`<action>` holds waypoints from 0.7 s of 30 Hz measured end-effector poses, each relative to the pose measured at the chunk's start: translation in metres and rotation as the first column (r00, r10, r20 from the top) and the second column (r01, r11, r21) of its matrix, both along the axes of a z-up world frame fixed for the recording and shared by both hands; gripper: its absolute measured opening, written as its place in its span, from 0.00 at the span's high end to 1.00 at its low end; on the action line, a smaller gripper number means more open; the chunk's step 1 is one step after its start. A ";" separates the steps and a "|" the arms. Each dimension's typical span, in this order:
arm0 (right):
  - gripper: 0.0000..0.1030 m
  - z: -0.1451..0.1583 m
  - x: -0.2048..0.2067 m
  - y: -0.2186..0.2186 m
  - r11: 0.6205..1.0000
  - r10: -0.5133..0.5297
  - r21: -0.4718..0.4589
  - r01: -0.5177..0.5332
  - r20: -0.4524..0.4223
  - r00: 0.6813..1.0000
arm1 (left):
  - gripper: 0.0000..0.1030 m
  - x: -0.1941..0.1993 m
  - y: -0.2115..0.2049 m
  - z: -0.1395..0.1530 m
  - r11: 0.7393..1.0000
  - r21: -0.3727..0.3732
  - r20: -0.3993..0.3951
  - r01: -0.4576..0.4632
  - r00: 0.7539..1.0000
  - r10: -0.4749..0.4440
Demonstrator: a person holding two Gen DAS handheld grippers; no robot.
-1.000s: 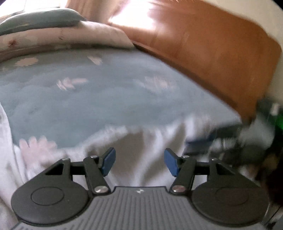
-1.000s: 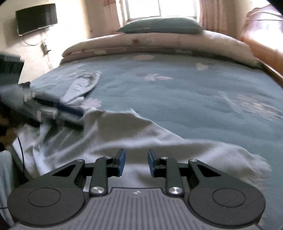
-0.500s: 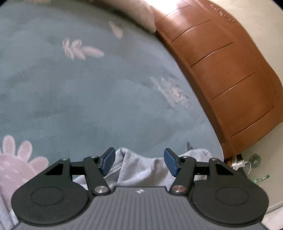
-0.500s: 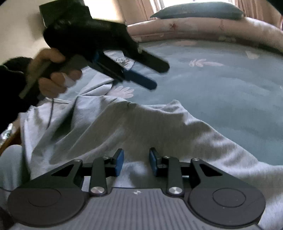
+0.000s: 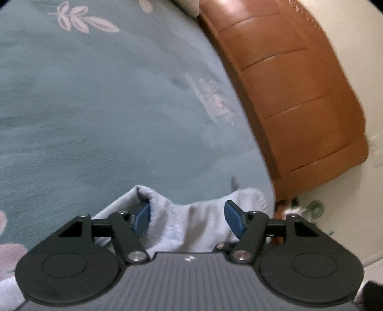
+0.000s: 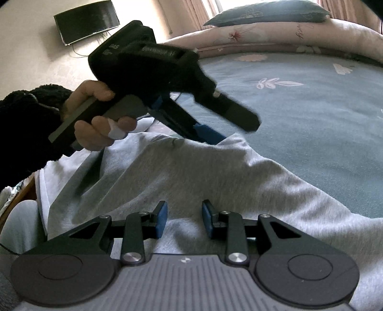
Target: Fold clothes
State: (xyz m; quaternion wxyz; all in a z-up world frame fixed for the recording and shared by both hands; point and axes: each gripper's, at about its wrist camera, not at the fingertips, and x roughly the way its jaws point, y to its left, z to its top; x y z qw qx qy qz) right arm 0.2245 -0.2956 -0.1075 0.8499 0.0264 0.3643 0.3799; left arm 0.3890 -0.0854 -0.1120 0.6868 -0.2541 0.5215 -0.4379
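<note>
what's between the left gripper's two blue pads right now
A bunched edge of the grey garment lies between the opening left gripper pads, unpinched, in the left wrist view.

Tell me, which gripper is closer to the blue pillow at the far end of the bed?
Left. The left gripper reaches out over the grey garment toward the pillow, its fingers opening. The right gripper sits farther back, over the garment's near part.

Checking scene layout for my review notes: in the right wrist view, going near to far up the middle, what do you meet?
Right hand-held gripper → grey garment → blue floral bedspread → rolled pink quilt → blue pillow.
</note>
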 end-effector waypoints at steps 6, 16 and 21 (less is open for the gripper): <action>0.59 0.002 -0.004 0.001 1.000 0.011 -0.008 -0.010 0.015 1.000 | 0.35 0.032 -0.002 0.012 0.994 -0.086 0.030 -0.072 0.997 0.075; 0.57 0.010 -0.010 -0.016 0.998 -0.058 -0.005 0.058 0.045 0.997 | 0.59 -0.010 0.017 0.033 0.988 0.138 0.222 -0.066 0.975 0.034; 0.57 0.012 -0.007 -0.020 0.997 -0.082 0.014 0.081 0.044 0.996 | 0.59 -0.034 0.039 0.034 0.972 0.208 0.278 -0.107 0.959 0.046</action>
